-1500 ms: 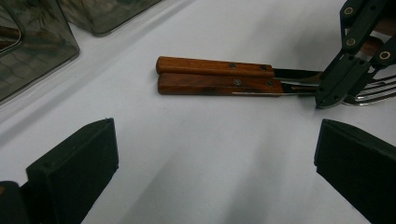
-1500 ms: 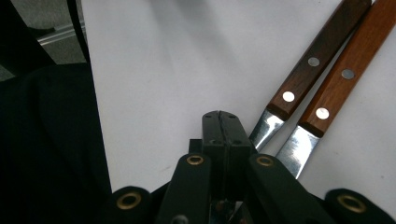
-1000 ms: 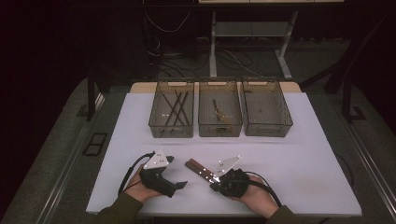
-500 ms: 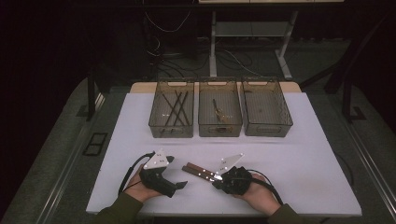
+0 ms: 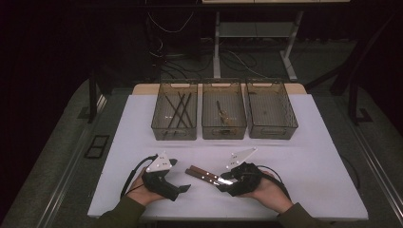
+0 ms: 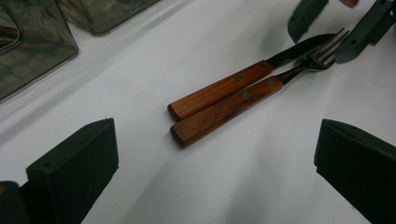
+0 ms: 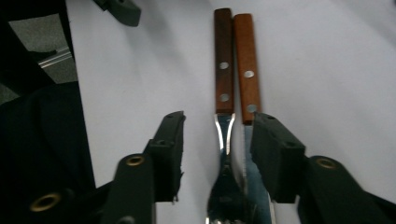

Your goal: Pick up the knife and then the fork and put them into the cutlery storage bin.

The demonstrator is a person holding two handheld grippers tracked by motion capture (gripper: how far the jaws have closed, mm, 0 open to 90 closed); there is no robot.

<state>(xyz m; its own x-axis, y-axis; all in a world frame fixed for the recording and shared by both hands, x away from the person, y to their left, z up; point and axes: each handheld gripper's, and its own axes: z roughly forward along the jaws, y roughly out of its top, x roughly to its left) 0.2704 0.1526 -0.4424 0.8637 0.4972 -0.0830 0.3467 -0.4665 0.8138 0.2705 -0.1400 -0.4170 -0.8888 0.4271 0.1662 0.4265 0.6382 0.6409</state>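
Note:
A fork (image 7: 223,60) and a knife (image 7: 246,60) with wooden handles lie side by side on the white table (image 5: 313,156), near its front edge. My right gripper (image 7: 219,126) has just been opening. Its jaws now stand apart on either side of the metal necks of both pieces, and its right pad sits close over the knife blade without squeezing. In the left gripper view the fork (image 6: 224,109) and knife (image 6: 219,91) lie ahead of my left gripper (image 6: 217,149), which is open and holds nothing. From above, the pair (image 5: 204,175) lies between the left gripper (image 5: 180,189) and the right gripper (image 5: 224,183).
Three clear bins stand in a row at the back of the table. The left bin (image 5: 157,124) holds several dark sticks, the middle bin (image 5: 205,124) one utensil, and the right bin (image 5: 291,122) little that I can make out. A dark floor surrounds the table.
The right hand has shifted slightly by the cutlery and its grey plate has tilted. The fork and knife lie about where they were. The left hand has not moved.

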